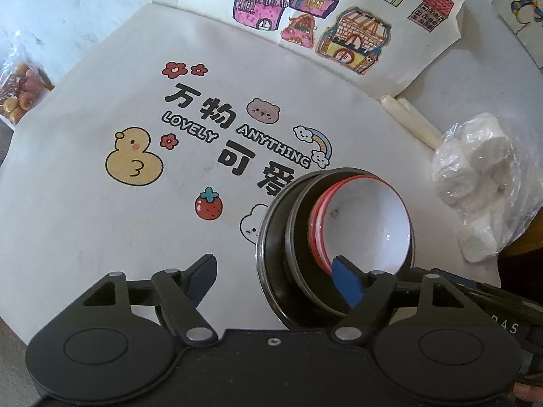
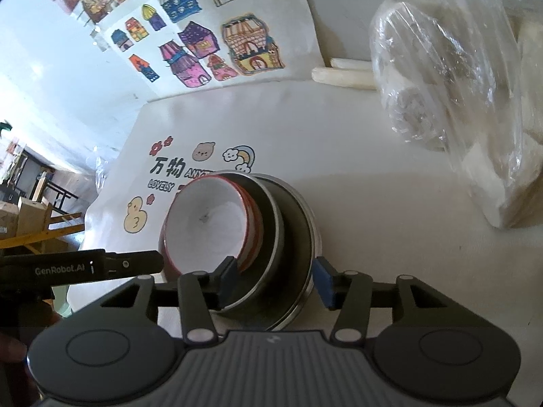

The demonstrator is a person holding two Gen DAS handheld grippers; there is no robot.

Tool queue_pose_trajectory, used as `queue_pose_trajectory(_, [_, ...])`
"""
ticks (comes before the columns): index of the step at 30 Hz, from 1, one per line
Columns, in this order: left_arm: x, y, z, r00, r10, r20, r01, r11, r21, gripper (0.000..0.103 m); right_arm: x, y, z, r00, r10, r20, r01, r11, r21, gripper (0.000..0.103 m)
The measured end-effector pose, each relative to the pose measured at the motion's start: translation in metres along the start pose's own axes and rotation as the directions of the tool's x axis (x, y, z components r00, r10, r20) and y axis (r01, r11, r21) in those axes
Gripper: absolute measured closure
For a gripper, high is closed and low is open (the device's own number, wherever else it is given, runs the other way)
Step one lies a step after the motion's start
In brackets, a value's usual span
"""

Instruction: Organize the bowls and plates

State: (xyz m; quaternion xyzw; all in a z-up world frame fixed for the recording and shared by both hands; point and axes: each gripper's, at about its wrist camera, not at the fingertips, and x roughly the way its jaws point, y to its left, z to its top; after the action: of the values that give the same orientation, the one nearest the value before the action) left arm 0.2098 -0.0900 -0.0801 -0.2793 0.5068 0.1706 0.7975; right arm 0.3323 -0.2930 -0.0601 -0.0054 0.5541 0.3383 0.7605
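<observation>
Just ahead of the left gripper (image 1: 276, 279), whose jaws stand wide and empty, a red bowl (image 1: 366, 227) sits nested in metal dishes (image 1: 271, 237) on a printed cloth (image 1: 101, 203). Its right finger overlaps the stack's near edge. The right gripper (image 2: 275, 279) stands parted astride the dishes' near rim; contact is hard to judge. A plastic bag (image 2: 441, 84) lies beyond, contents blurred.

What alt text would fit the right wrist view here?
A red-rimmed white bowl sits nested in stacked dark metal dishes on a cartoon-printed cloth, the open right claw straddling the dishes' near edge. A bag of white rolls lies beyond.
</observation>
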Motion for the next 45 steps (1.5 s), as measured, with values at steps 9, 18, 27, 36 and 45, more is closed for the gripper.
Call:
queue_pose_trajectory(9, [-0.014,-0.013,-0.014,0.998,0.023,0.054,-0.022,1.0,-0.017,0.014,-0.022,-0.007,-0.005,0.999,0.04,0.033,-0.039,0.998,-0.04,0.026])
queue_pose_trajectory(18, [-0.029,-0.03,-0.035,0.992,0.061,0.108,-0.057,0.998,-0.041,0.001,-0.044,-0.021,-0.01,0.995,0.078,0.062,-0.074,0.994,-0.076,0.012])
queue_pose_trajectory(27, [-0.053,-0.043,-0.055,0.977,0.072,0.201,-0.066,0.997,-0.039,0.001,-0.062,-0.026,-0.016,0.988,0.122,0.094,-0.113,0.989,-0.1,0.0])
queue_pose_trajectory(36, [-0.07,-0.045,-0.063,0.964,0.074,0.255,-0.079,0.997,0.007,0.001,-0.073,-0.02,-0.024,0.984,0.119,0.132,-0.105,0.988,-0.112,0.0])
queue_pose_trajectory(45, [-0.076,-0.035,-0.064,0.97,0.024,0.243,-0.047,0.995,0.09,0.001,-0.085,-0.007,-0.037,0.981,0.067,0.181,-0.052,0.995,-0.09,0.0])
